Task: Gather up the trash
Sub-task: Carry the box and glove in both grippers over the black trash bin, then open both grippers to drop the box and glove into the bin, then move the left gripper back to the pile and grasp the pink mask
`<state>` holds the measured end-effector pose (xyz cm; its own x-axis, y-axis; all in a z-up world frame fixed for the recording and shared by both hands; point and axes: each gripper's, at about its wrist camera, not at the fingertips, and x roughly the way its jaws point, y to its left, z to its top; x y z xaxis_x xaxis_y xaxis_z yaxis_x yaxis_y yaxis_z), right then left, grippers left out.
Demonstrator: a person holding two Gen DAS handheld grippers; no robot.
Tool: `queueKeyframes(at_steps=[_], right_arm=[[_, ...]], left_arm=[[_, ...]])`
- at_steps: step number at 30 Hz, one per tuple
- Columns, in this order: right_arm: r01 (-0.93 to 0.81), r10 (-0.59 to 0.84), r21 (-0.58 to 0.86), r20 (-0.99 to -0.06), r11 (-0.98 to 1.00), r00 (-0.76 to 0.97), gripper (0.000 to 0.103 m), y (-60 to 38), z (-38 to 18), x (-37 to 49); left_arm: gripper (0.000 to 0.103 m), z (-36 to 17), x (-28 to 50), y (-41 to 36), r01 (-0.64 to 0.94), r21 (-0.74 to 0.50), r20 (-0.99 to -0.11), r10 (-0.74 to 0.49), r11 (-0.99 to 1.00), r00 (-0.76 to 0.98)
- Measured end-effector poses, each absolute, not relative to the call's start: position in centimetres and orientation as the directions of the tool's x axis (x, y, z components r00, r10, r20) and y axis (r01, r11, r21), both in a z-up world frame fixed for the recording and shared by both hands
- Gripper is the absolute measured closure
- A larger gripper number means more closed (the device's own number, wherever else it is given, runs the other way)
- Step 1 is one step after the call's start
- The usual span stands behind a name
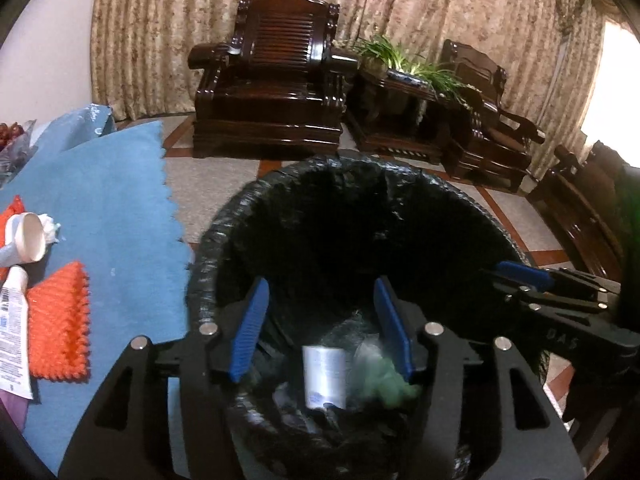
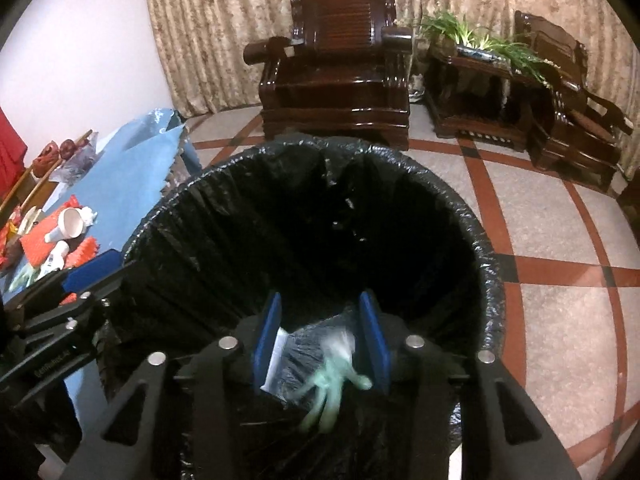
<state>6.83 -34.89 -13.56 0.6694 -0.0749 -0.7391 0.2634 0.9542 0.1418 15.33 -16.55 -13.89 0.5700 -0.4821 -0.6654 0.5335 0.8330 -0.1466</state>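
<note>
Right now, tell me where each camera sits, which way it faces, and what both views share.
Left wrist: on the left hand-held gripper, facing down into the bin; its open fingers show, with the right hand-held gripper at right.
Right wrist: on the right hand-held gripper, facing into the bin; its open fingers show.
Shared: bin, green glove, blue table, armchair.

Both grippers are angled downward side by side, the left gripper [image 1: 320, 320] with its blue pads spread fairly wide and the right gripper [image 2: 322, 336] parted a bit narrower, neither one clamping anything.
</note>
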Motion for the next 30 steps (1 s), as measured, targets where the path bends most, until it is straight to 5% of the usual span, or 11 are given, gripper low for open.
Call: queueKeyframes(at_steps=[5, 8, 30], right_arm=[[0.259, -0.098, 0.134, -0.691, 0.957, 0.717, 0.018, -34.2, -12.0, 6.9], [0.231, -0.083, 0.149, -0.644, 0.961, 0.761, 0.006, -33.3, -10.8, 7.1], [-0.072, 0.127, 0.12, -0.551, 0.99, 0.825, 0.006, -18.5, -8.5, 11.7]], left_arm=[[0.021, -12.4, 15.3, -13.7, 0.479, -0.084, -0.628, -0.42, 0.874, 0.656], [0.013, -11.1, 15.1, -11.4, 0.431, -0.055, -0.603, -0.374, 0.901, 0.705], [0.011, -8.8, 13.1, 7.3, 0.068, 0.009, -0.556, -0.051, 0.998, 0.83]])
